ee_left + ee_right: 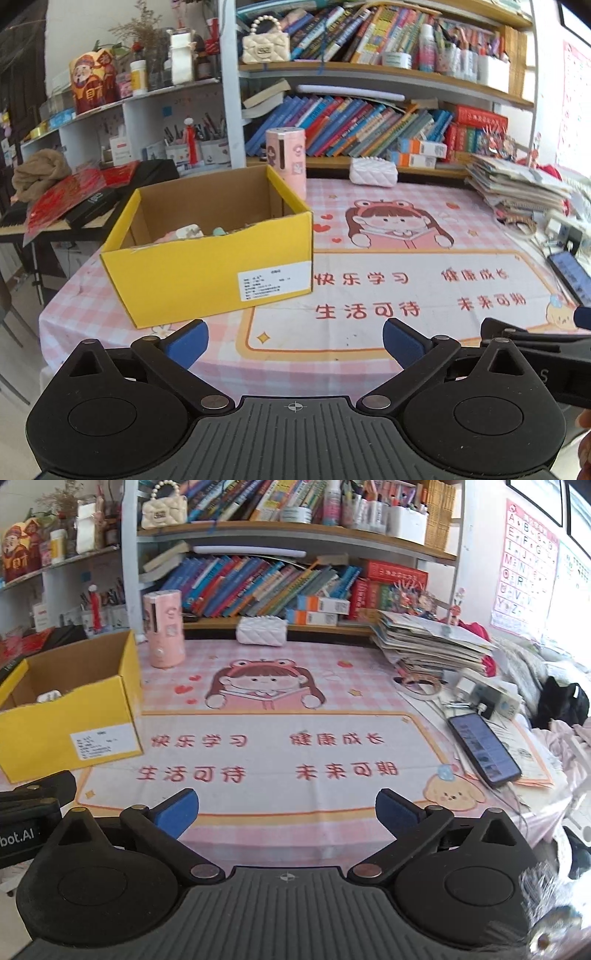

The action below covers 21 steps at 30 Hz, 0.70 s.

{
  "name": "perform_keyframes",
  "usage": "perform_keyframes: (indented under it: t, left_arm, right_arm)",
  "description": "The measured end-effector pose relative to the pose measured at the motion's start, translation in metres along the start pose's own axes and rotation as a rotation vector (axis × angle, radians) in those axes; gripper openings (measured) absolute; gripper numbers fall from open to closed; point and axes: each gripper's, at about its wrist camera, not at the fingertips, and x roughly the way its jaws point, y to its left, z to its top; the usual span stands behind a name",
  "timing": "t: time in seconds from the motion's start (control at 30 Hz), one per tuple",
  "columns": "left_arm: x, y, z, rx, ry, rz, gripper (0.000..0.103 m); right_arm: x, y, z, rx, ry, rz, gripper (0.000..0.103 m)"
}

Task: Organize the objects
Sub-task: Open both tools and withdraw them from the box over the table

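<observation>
Covering the table, a pink checked cloth [295, 657] printed with a reading cartoon girl and red characters. Standing behind it, a bookshelf [295, 535] packed with leaning books. Sitting on the cloth's left side, a yellow cardboard box [207, 266], open at the top, white label on its near wall, a few small pale objects [190, 232] lying inside at the bottom; too hidden by the wall to identify. Standing upright just behind the box's far right corner, a pink cylindrical container [286, 160]. Leaning at the right edge of the table, a stack of papers and booklets [432, 642]. Resting near the back edge, a white quilted pouch [262, 630]. Lying on the right, screen lit, a dark phone [484, 749].

Hovering above the near edge of the cloth, left gripper [295, 341], jaws spread wide, nothing between the blue pads. Hanging just beside it, right gripper [287, 812], jaws likewise gaping and empty, bare cloth showing in the gap.
</observation>
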Motion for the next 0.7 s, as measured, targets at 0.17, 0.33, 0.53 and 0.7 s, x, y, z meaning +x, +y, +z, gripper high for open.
perform_keyframes:
  t: [0.17,0.33,0.53,0.7]
  left_arm:
    - [0.0017,-0.0049,0.0007,0.011,0.012,0.011,0.102]
    - [0.003,-0.0057,0.0022,0.003,0.019,0.026,0.102]
    - [0.0041,-0.0057,0.0033,-0.007,0.028,0.033,0.102]
    - [0.0062,-0.0041,0.0037,-0.025,0.041,0.032,0.102]
  right_arm:
    - [0.0031,-0.0023,0.0,-0.004,0.014,-0.012,0.103]
    - [0.0044,-0.0021,0.001,-0.006,0.017,-0.012,0.103]
    - [0.0053,-0.0016,0.0017,-0.007,0.018,-0.012,0.103]
    - [0.0048,-0.0011,0.0019,-0.008,0.018,-0.014,0.103]
